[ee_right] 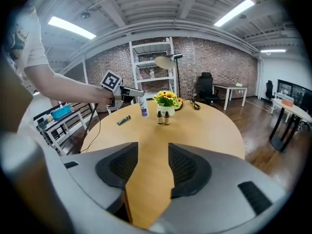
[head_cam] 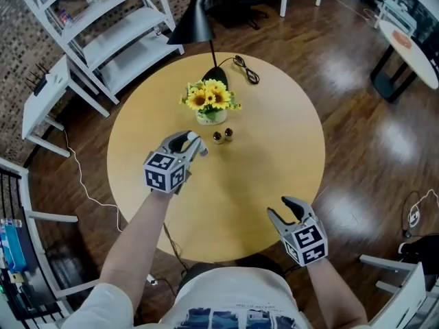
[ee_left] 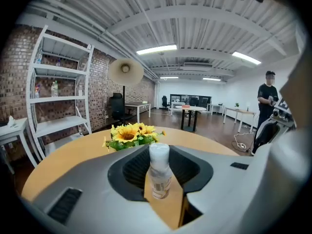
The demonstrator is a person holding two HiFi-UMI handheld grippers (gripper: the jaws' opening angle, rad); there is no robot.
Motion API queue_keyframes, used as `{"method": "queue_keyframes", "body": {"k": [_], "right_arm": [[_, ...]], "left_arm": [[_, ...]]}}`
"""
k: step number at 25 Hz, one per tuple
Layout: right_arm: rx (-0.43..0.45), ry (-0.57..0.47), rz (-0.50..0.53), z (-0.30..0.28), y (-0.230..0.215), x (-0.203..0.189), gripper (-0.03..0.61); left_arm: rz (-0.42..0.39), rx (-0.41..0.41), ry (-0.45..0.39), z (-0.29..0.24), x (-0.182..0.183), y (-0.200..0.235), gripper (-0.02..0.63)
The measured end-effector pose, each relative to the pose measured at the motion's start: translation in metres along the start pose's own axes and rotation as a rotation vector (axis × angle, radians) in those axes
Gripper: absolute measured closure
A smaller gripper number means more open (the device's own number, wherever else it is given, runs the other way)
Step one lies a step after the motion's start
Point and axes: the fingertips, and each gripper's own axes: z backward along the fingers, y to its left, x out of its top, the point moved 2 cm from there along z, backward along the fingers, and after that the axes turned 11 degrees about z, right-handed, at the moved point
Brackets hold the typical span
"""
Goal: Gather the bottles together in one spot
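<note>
A small white bottle (ee_left: 159, 172) with a printed label stands upright between the jaws of my left gripper (head_cam: 198, 144), which is shut on it. The gripper holds it over the round wooden table (head_cam: 281, 149), just left of two small brown bottles (head_cam: 223, 136) that stand side by side in front of a pot of sunflowers (head_cam: 210, 101). The right gripper view shows the held bottle (ee_right: 143, 107) left of the brown pair (ee_right: 163, 117). My right gripper (head_cam: 280, 208) is open and empty near the table's front edge.
A dark tube (ee_right: 123, 120) lies on the table left of the bottles. A black lamp (head_cam: 195, 22) and a coiled cable (head_cam: 245, 70) are behind the flowers. White shelves (head_cam: 103, 26) stand at the back left. A person (ee_left: 268, 101) stands far off.
</note>
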Motion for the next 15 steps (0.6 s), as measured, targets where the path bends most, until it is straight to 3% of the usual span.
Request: {"method": "queue_keyframes", "body": {"k": [5, 15], "right_arm": [[-0.019, 0.028, -0.036, 0.002, -0.016, -0.012, 0.356], [-0.017, 0.082, -0.077, 0.006, -0.027, -0.036, 0.356]], "left_arm": [[-0.035, 0.035, 0.012, -0.035, -0.013, 0.022, 0.494], [-0.111, 0.031, 0.01, -0.071, -0.03, 0.03, 0.494]]}}
